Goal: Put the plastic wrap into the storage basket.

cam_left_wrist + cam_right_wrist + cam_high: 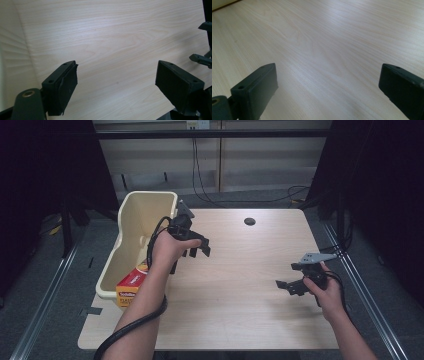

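The left tool (196, 247) hovers with its jaws wide and empty over the surface (240, 285), just beside the cream bin (131, 227) holding a yellow-red box (131, 285), while the right tool (289, 286) sits wide open.

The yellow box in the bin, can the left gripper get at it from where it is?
Probably yes: the left gripper is open and empty beside the bin, whose top is open, though the forearm now covers part of the yellow box.

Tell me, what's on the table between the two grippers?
Nothing: the high view shows bare wood between the left gripper and the right gripper.
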Demonstrator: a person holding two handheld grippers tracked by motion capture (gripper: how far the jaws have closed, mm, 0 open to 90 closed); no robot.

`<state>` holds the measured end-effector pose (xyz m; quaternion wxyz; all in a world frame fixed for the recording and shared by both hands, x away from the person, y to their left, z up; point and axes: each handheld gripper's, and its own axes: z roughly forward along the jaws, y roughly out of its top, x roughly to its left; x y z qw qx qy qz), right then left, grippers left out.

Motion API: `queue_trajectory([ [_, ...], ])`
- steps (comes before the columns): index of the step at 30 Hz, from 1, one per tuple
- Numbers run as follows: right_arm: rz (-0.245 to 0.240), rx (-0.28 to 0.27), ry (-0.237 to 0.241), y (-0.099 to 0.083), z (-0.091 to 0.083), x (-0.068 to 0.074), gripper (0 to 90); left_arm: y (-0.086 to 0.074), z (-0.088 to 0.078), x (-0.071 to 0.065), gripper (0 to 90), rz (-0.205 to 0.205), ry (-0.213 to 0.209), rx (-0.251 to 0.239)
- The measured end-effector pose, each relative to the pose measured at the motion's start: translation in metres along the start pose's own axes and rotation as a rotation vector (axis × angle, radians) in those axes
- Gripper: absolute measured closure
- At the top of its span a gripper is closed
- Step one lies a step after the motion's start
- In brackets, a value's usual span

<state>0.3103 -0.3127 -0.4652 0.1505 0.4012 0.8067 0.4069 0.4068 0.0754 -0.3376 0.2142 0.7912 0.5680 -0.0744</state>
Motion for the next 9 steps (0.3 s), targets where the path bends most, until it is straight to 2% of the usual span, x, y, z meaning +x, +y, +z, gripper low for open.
queue_trajectory([
  [2, 0.0, -0.001, -0.003, 0.0, 0.0, 0.0, 1.7, -0.002, 0.005, -0.001, 17.6, 0.0, -0.006, -0.012],
  [4, 0.003, 0.0, -0.004, -0.001, -0.001, 0.0, 1.7, -0.002, 0.009, -0.002, 17.6, 0.02, -0.001, -0.009],
  [5, 0.001, 0.001, -0.007, -0.001, 0.0, 0.0, 1.7, -0.003, 0.011, -0.003, 17.6, 0.015, -0.004, -0.003],
  [7, 0.001, 0.0, -0.004, -0.001, -0.001, 0.0, 1.7, -0.003, 0.014, -0.004, 17.6, 0.031, 0.003, 0.006],
  [9, 0.001, 0.0, -0.004, -0.001, -0.001, 0.0, 1.7, -0.003, 0.015, -0.006, 17.3, 0.03, 0.003, -0.002],
])
